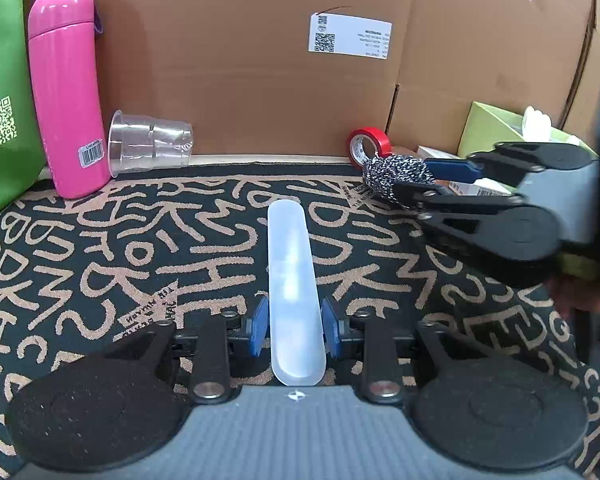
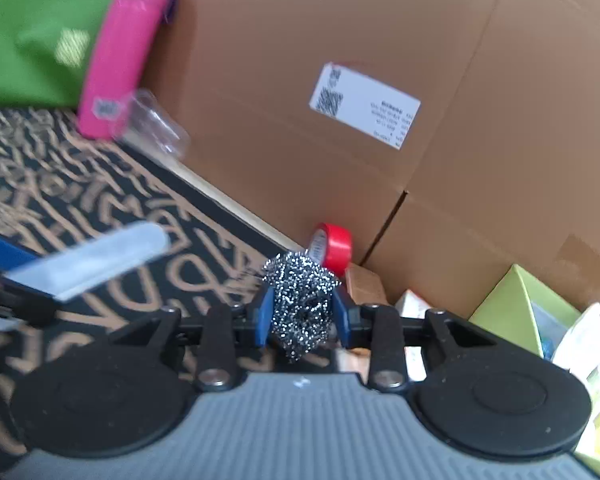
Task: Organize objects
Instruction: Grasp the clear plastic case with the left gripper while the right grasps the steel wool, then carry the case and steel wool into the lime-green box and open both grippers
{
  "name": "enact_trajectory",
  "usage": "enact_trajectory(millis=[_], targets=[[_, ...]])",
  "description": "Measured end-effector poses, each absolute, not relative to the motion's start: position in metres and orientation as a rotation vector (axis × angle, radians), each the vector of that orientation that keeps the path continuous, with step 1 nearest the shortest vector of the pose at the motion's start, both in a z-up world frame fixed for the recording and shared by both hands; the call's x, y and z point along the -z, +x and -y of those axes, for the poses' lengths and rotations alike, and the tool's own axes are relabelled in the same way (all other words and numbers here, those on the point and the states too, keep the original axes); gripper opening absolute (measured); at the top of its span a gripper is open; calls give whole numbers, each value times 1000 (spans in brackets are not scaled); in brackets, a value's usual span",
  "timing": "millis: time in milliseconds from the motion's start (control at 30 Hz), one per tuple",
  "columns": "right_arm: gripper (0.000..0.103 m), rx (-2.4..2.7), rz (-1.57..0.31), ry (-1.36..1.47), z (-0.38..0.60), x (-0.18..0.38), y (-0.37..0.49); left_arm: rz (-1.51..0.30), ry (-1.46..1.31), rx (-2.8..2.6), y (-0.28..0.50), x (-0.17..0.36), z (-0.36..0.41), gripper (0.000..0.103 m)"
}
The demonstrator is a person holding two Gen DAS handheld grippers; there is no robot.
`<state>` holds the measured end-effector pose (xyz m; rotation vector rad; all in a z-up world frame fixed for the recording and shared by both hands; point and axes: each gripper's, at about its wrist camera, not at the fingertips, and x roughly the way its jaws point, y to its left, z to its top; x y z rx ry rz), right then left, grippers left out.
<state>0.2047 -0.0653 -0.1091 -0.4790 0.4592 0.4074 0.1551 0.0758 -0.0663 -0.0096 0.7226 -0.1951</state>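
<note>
A long translucent white case (image 1: 290, 264) lies lengthwise on the black patterned cloth (image 1: 100, 248). My left gripper (image 1: 294, 322) is shut on its near end, blue pads pressing both sides. The same case (image 2: 96, 256) shows blurred at the left of the right wrist view. A ball of steel wool (image 2: 300, 292) sits between the blue pads of my right gripper (image 2: 302, 312), which is shut on it. From the left wrist view the right gripper (image 1: 420, 186) reaches in from the right, holding the steel wool (image 1: 396, 172) in front of the red tape.
A pink bottle (image 1: 66, 88) stands at the back left beside a green bag (image 1: 0, 100). A clear plastic cup (image 1: 148, 144) lies on its side next to it. A red tape roll (image 1: 370, 146), small cartons (image 1: 436, 154) and a light green box (image 1: 496, 128) line the cardboard wall (image 1: 260, 60).
</note>
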Motion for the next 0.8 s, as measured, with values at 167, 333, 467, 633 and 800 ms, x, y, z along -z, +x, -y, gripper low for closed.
enact_trajectory(millis=[167,333,467,633,800], targets=[[29,-466,-497,-389,82,92,176,-736,-15,224,145,66,-67,30],[29,-480,-598,-282,118,81,128,-758,-28,297,122,66,-53,30],[31,-494,-672,-216,157,78,81,-780,-14,409,94,64,-38,30],[58,-459,-663,-197,180,78,46,-770,48,398,83,65,-21,59],[75,-464,-624,-167,183,81,50,-779,27,336,101,67,-14,67]])
